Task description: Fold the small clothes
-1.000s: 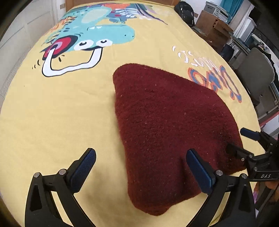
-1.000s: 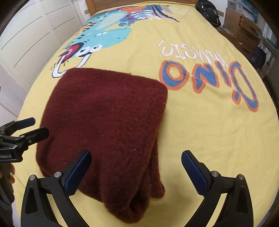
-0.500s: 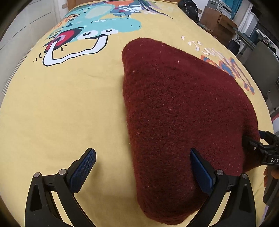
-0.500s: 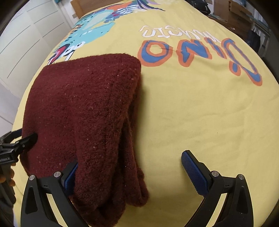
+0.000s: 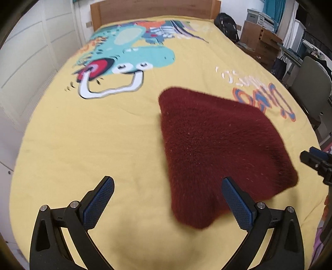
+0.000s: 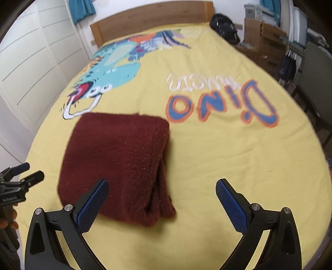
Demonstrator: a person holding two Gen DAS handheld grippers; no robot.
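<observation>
A dark red fleece garment (image 5: 215, 145) lies folded in a thick stack on the yellow bedspread (image 5: 103, 135). In the right wrist view the same garment (image 6: 118, 164) shows its layered open edge toward the camera. My left gripper (image 5: 168, 201) hovers open above the bed, its right finger over the garment's near corner, with nothing between the fingers. My right gripper (image 6: 161, 201) is open too, just short of the garment's near edge and empty. Each gripper shows in the other's view: the right gripper (image 5: 317, 160) beside the garment's right side, the left gripper (image 6: 18, 178) beside its left.
The bedspread carries a teal dinosaur print (image 5: 128, 60) and "Dino" lettering (image 6: 224, 101). A wooden headboard (image 6: 153, 16) ends the bed. White wardrobe doors (image 6: 33, 62) stand at left; cardboard boxes (image 5: 259, 41), a black bag (image 5: 226, 25) and a grey chair (image 5: 311, 83) at right.
Both grippers have pulled back and up from the garment, which now looks smaller and further off. The garment lies where it was, and both grippers stay open.
</observation>
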